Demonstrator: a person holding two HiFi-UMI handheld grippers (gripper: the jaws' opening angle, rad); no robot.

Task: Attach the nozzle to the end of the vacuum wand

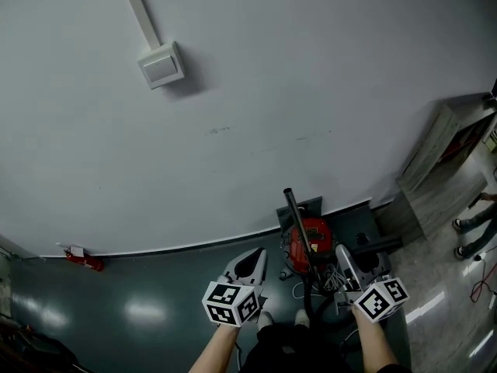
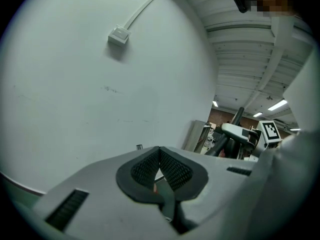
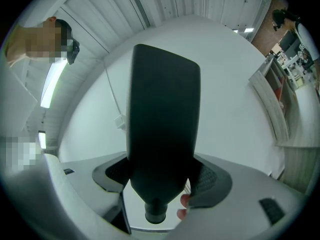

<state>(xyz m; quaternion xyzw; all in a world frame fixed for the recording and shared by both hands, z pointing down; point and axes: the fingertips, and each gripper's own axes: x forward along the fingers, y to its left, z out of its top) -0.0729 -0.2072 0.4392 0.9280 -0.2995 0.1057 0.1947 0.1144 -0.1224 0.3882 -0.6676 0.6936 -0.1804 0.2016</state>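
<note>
**A:** What is the right gripper holding?

**B:** The right gripper [image 3: 162, 178] is clamped on the black nozzle [image 3: 162, 129], with both pads pressing on its sides. The nozzle's wide flat end stands up past the jaws. Its narrow round neck points back toward the camera, and a finger [image 3: 184, 200] of the person shows just beside that neck

**A:** And the other tool?

**B:** The left gripper [image 2: 160, 156] is clenched on nothing. Its ribbed pads meet at the tips, and the white wall [image 2: 100, 109] fills the view beyond them

**A:** Where is the wand?

**B:** In the head view the wand [image 1: 297, 220] is a black tube rising from the red vacuum cleaner [image 1: 317, 235]. The vacuum cleaner sits on the dark green floor [image 1: 140, 305] at the foot of the wall. The tube's top end is bare. The wand stands farther off than the two grippers and between them, with the left gripper near and to its left and the right gripper near and to its right. The nozzle is apart from the wand, in the right gripper's jaws

**A:** Anything else around?

**B:** A switch box [image 1: 161, 64] hangs high on the wall, with a thin strip running up from it. A pale cabinet [image 1: 435, 150] stands at the far right, and a small red object [image 1: 84, 260] lies by the wall at the left
</note>
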